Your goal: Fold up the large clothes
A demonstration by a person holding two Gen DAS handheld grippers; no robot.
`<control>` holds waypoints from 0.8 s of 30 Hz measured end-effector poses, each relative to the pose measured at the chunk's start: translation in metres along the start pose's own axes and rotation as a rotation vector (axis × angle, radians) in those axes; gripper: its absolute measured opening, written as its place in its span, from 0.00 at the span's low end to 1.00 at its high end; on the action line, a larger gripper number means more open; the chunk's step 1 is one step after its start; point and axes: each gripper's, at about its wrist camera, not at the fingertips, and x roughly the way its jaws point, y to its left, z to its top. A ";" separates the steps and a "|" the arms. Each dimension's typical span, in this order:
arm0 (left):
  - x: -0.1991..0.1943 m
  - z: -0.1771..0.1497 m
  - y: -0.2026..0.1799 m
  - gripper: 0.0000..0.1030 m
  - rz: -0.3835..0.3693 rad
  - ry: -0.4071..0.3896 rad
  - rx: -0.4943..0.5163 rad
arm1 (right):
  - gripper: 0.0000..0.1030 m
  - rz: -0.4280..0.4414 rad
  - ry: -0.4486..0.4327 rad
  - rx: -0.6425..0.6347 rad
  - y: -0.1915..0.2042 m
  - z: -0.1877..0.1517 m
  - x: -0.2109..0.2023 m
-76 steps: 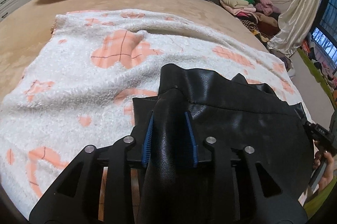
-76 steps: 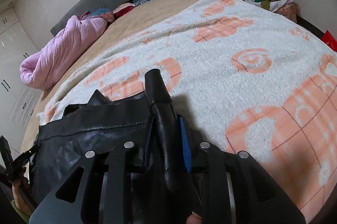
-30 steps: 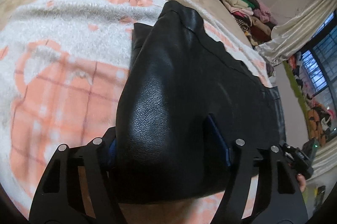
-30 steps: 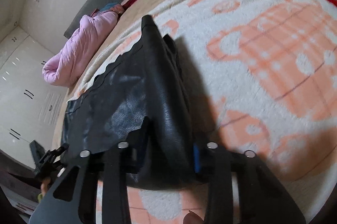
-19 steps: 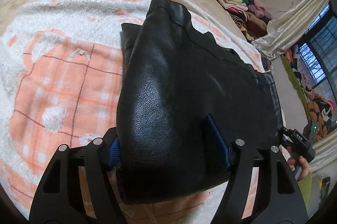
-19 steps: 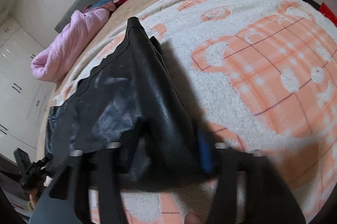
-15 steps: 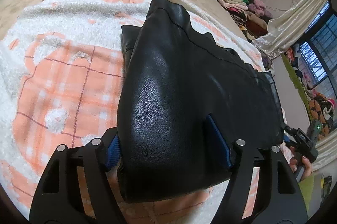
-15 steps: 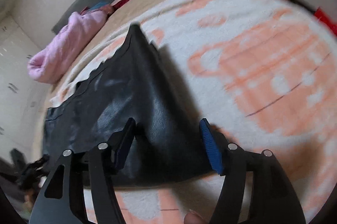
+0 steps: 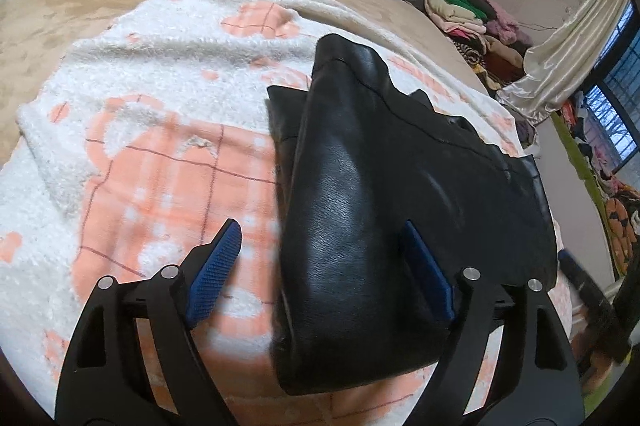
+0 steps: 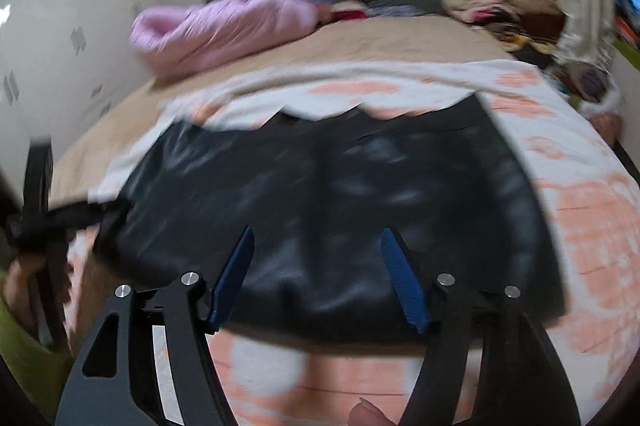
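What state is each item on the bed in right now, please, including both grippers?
black leather garment: folded, lying flat on the blanket, released.
fleece blanket: spread over the bed.
pink duvet: bundled at the far end.
left gripper: open, jaws just widened, straddling the garment's fold.
right gripper: open, nothing gripped.

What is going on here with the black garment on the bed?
A person with a hand-held gripper in each hand is folding a black leather garment on a white and orange blanket. The left hand-held gripper has just been opening and no longer clamps the fold. The right hand-held gripper is open too, clear of the garment.
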 end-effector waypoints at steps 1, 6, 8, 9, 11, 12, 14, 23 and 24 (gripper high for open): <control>-0.001 0.000 0.000 0.72 0.010 -0.006 0.007 | 0.62 -0.004 0.013 -0.017 0.007 -0.002 0.005; 0.001 0.004 0.003 0.77 0.015 -0.009 0.006 | 0.60 -0.040 0.109 -0.060 0.032 -0.014 0.040; 0.003 0.007 0.004 0.77 0.013 -0.008 0.002 | 0.60 -0.049 0.146 -0.082 0.035 -0.022 0.053; 0.005 0.009 0.004 0.78 0.011 -0.005 0.000 | 0.60 -0.044 0.154 -0.079 0.034 -0.025 0.057; 0.011 0.015 0.004 0.79 0.015 0.007 0.004 | 0.60 -0.034 0.162 -0.065 0.032 -0.025 0.062; 0.014 0.019 0.004 0.80 0.018 0.012 0.008 | 0.60 -0.030 0.163 -0.062 0.031 -0.026 0.064; 0.022 0.030 0.003 0.81 0.026 0.030 0.012 | 0.61 -0.029 0.160 -0.060 0.031 -0.027 0.065; 0.056 0.063 -0.010 0.83 0.066 0.083 0.124 | 0.55 0.011 0.119 -0.007 0.023 0.020 0.043; 0.060 0.062 -0.006 0.83 0.055 0.096 0.109 | 0.46 -0.002 0.102 -0.009 0.024 0.032 0.045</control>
